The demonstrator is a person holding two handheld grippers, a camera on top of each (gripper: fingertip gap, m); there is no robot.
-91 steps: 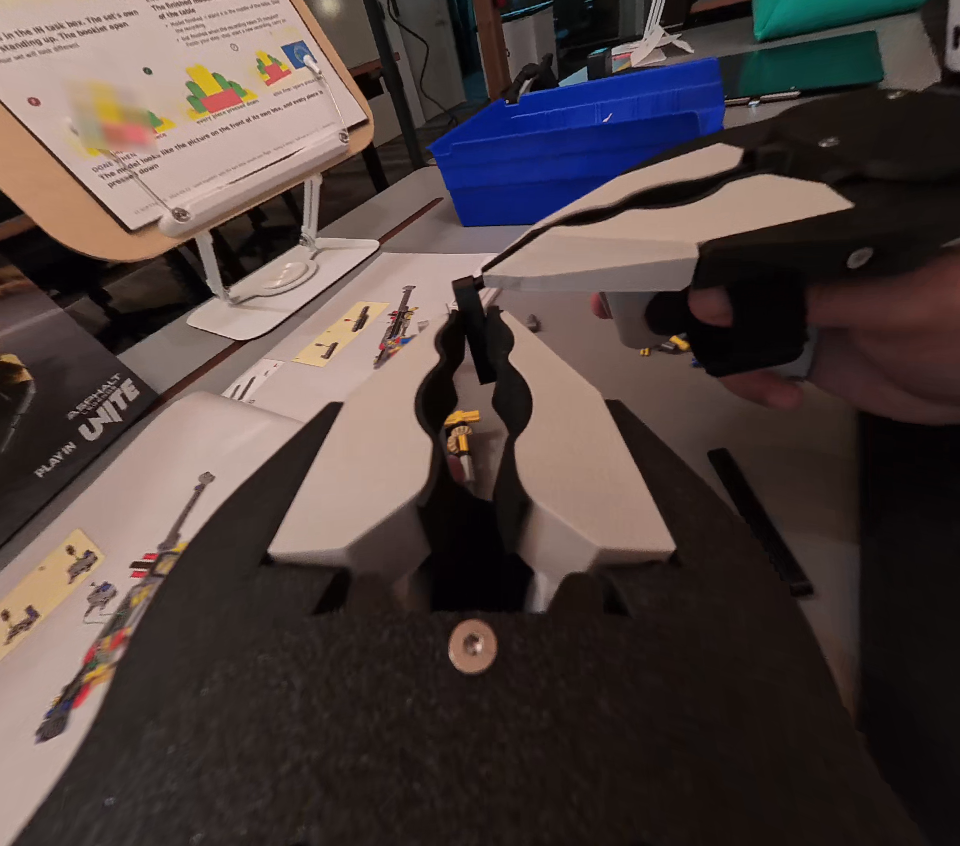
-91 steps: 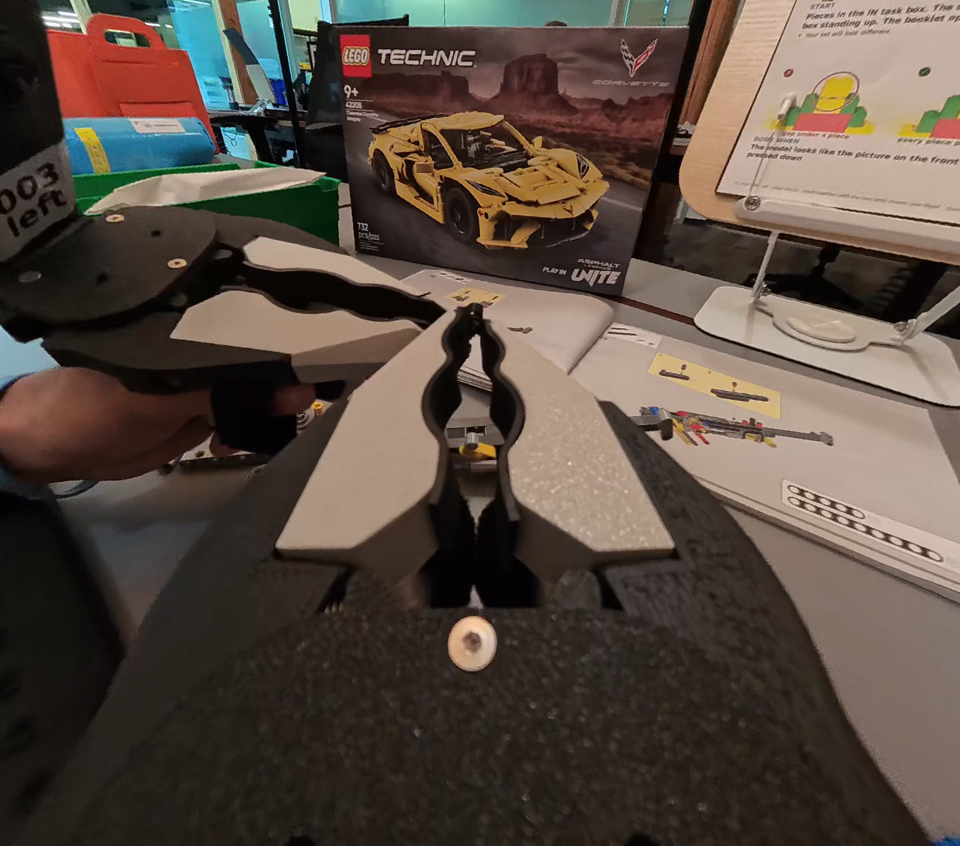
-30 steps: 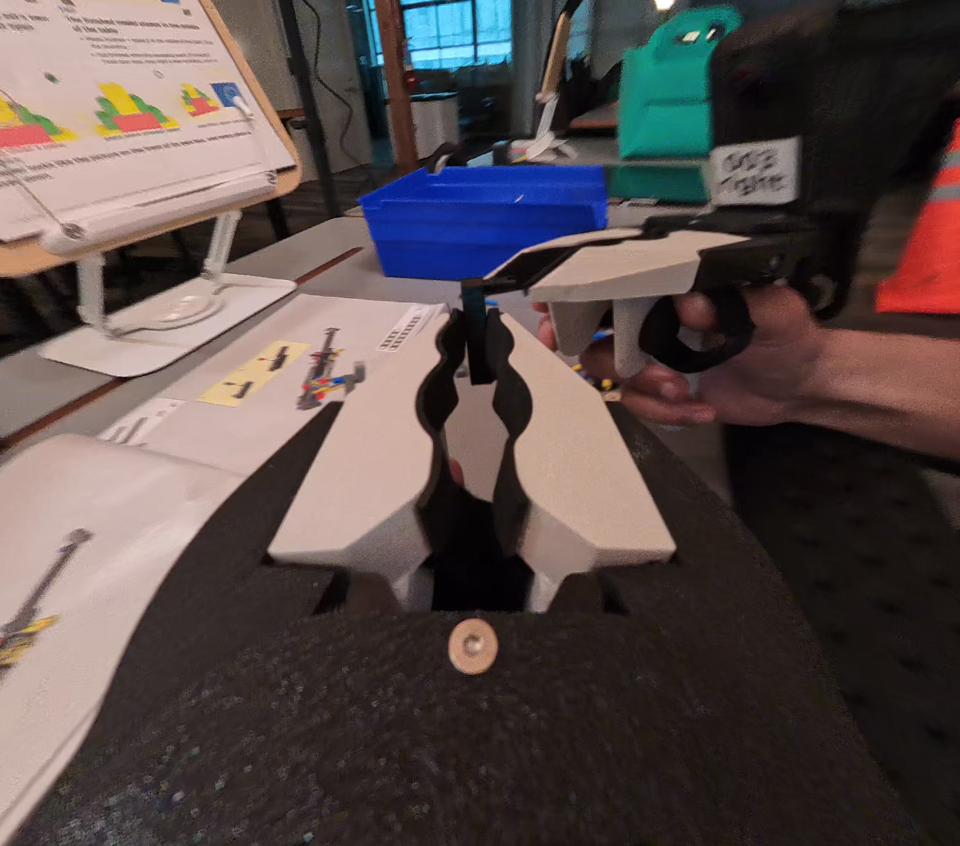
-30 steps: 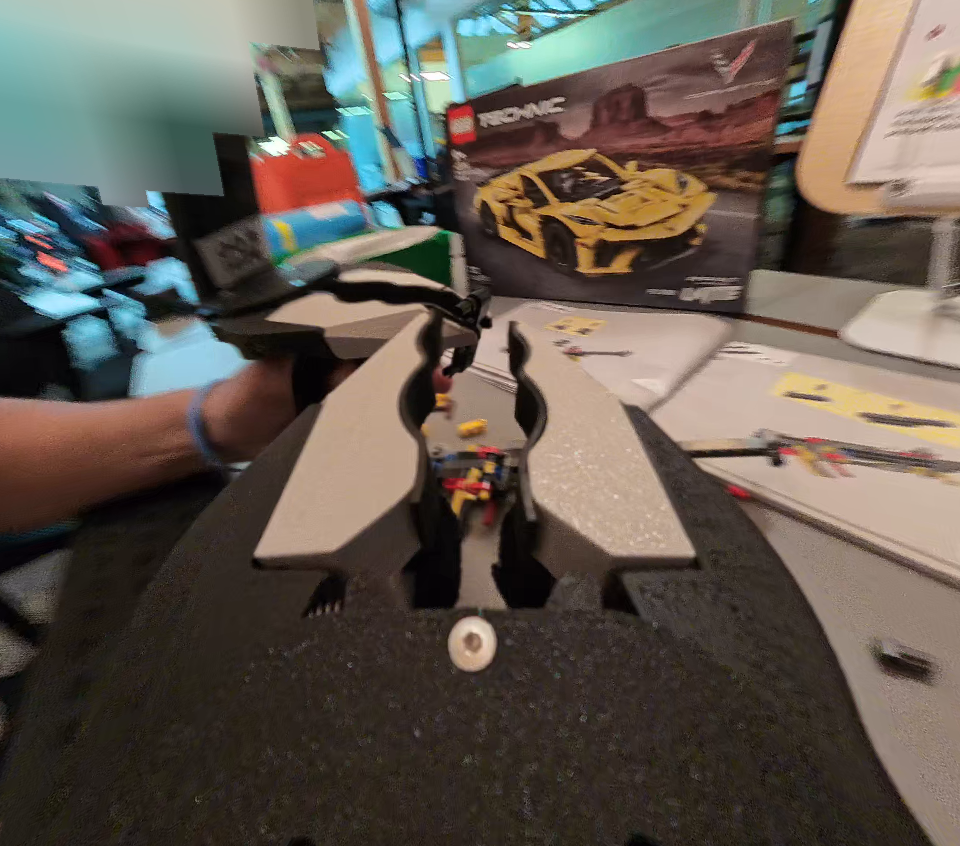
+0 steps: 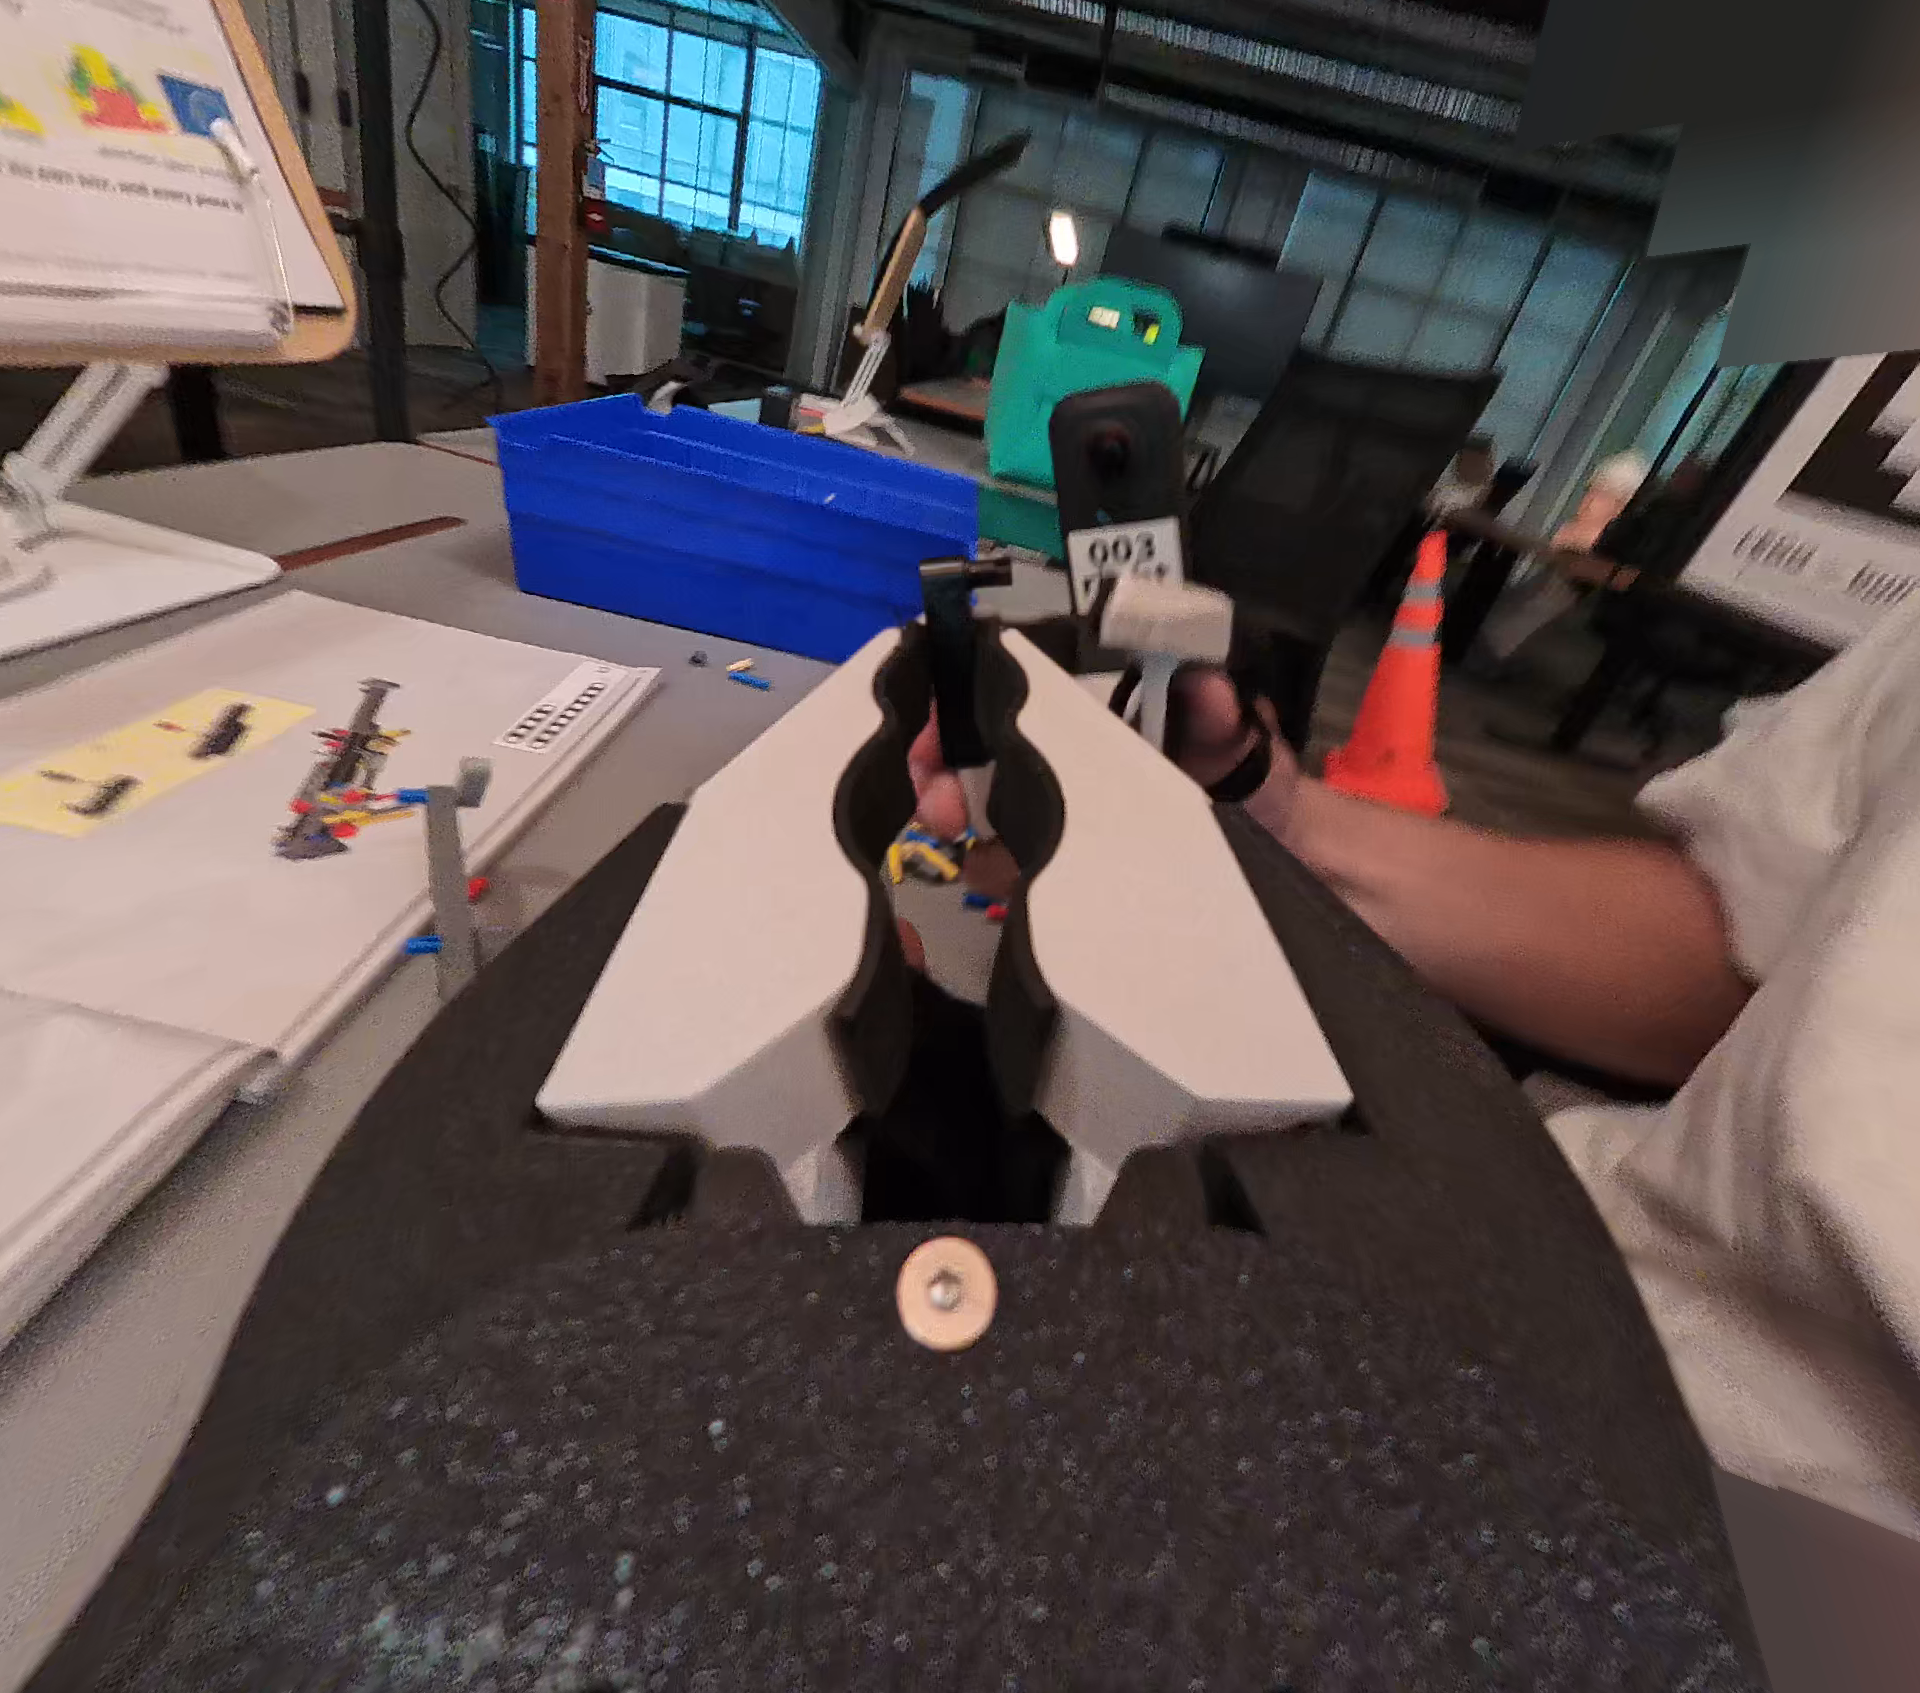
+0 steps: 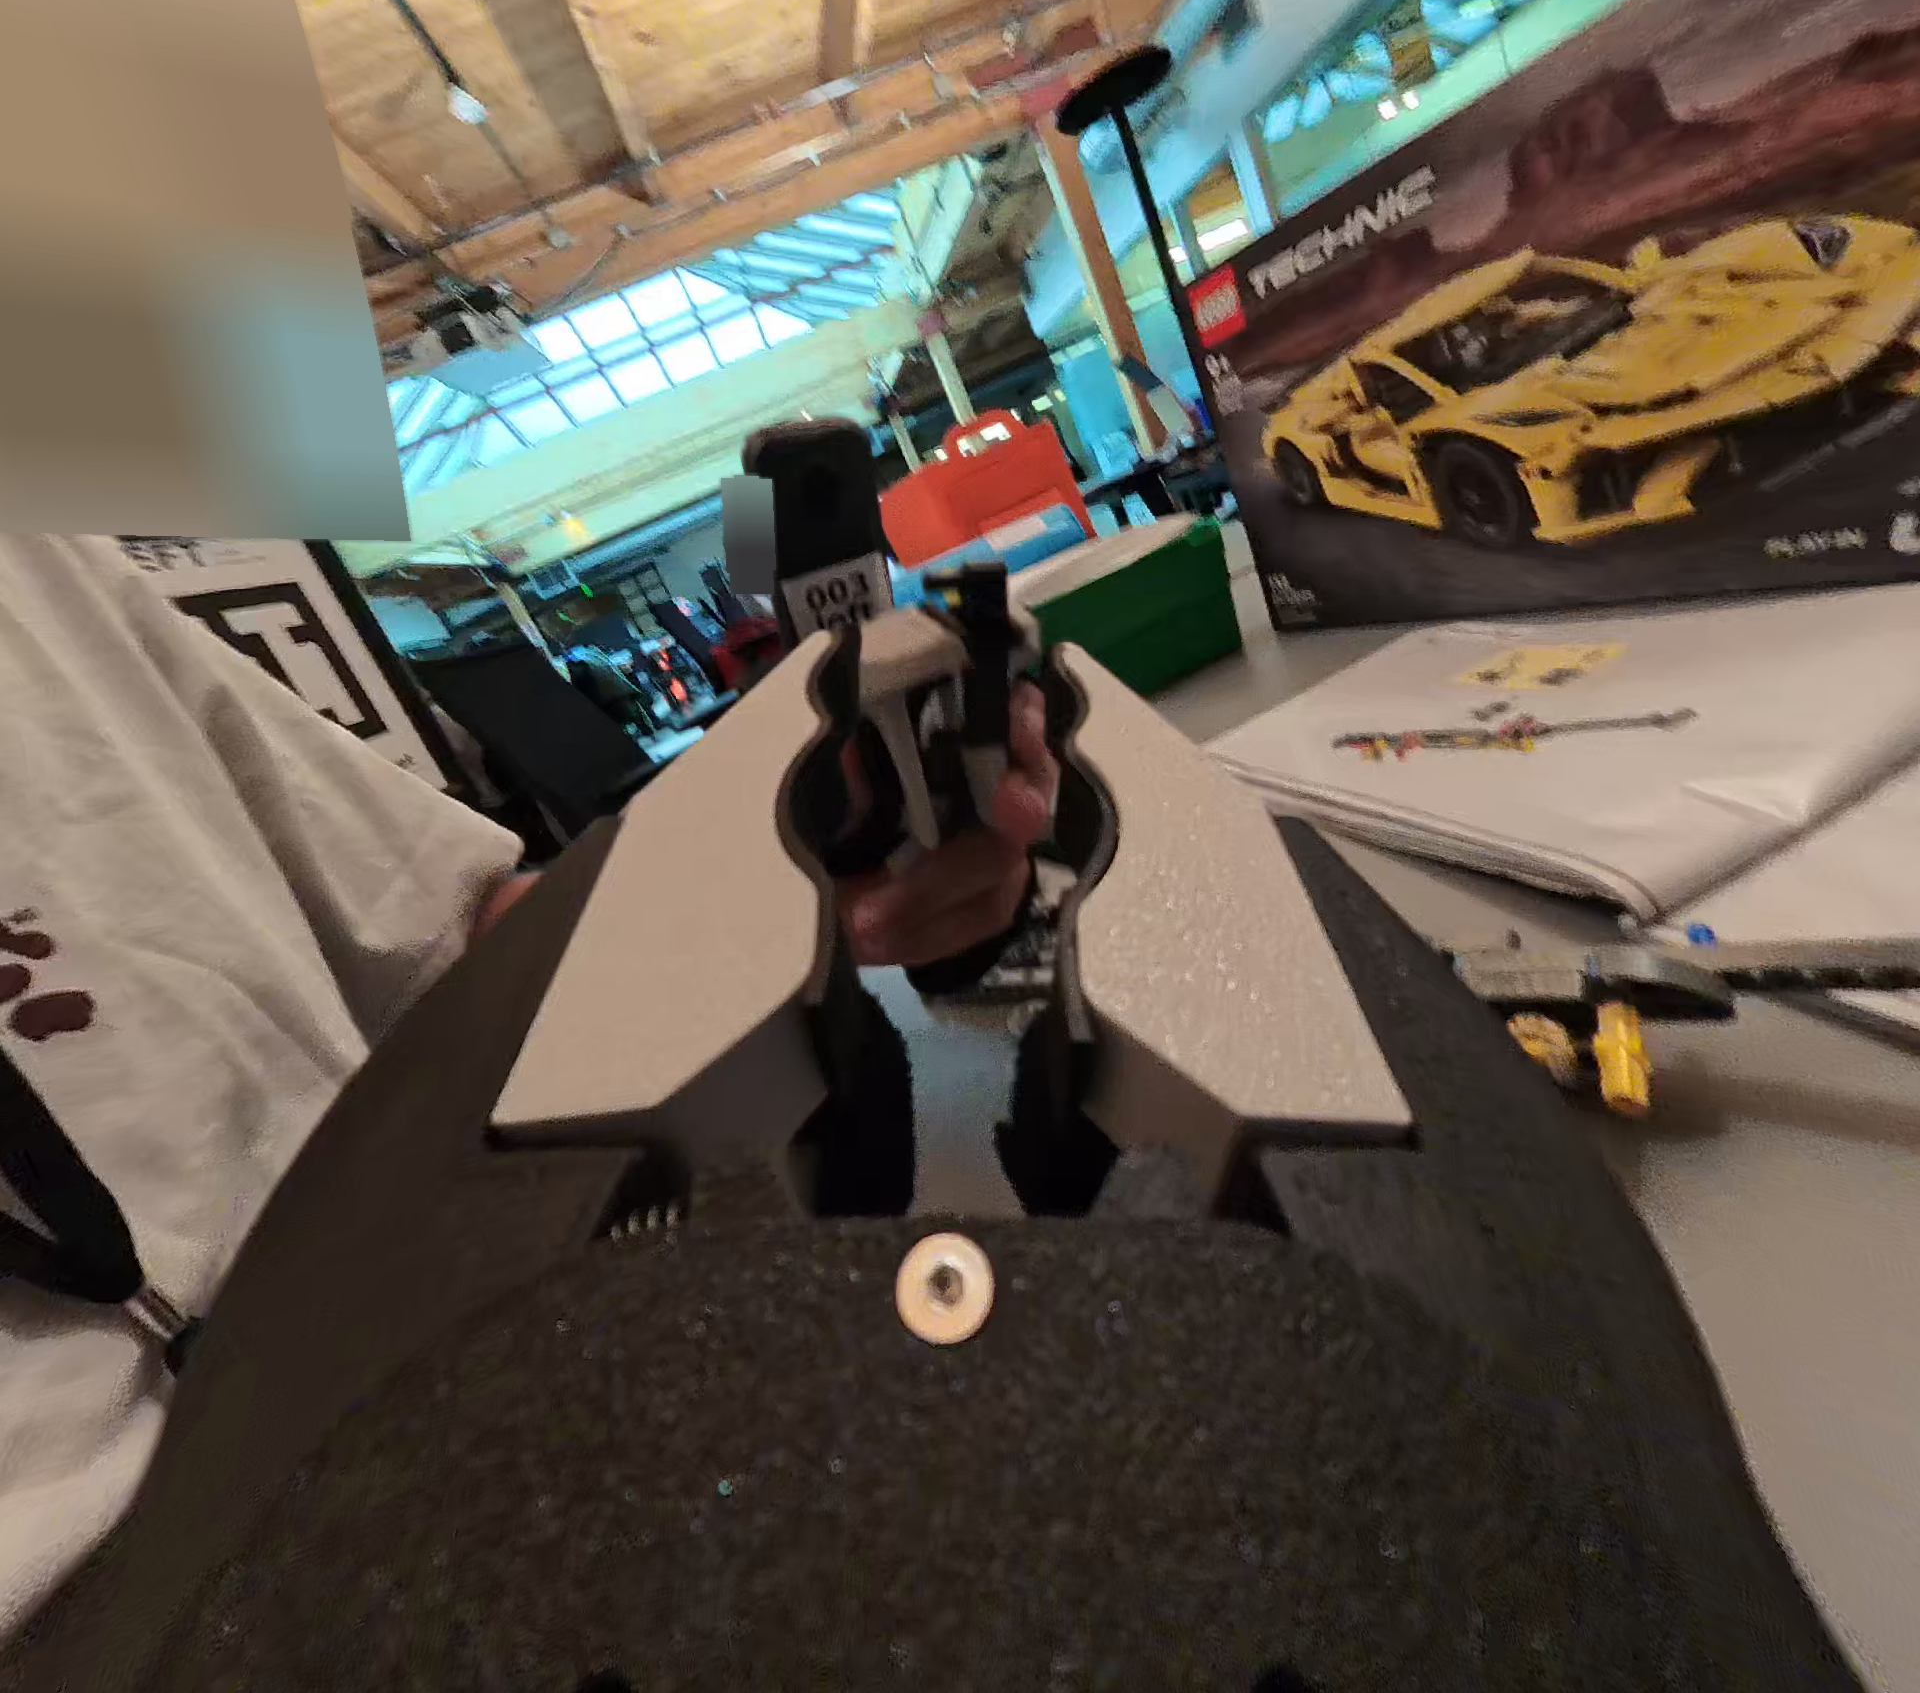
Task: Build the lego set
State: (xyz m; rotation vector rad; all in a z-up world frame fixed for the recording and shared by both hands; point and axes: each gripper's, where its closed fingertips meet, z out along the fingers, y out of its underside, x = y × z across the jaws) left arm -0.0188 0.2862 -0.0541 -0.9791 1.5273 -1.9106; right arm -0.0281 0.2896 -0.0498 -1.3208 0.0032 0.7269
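The left gripper [image 5: 954, 656], jaws clenched on a black lego beam [image 5: 954, 687], holds it upright at 12 o'clock; its lower end is hidden. The right gripper [image 6: 948, 677] has released jaws, holding nothing.

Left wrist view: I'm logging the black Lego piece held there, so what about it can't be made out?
- Black piece, left wrist view: lower end hidden between the left tongs.
- Right wrist view: same piece motion-blurred.
- Its hole count: too small, either view.

Black Lego piece [image 5: 956, 687] between left claw [image 5: 951, 656] fingertips
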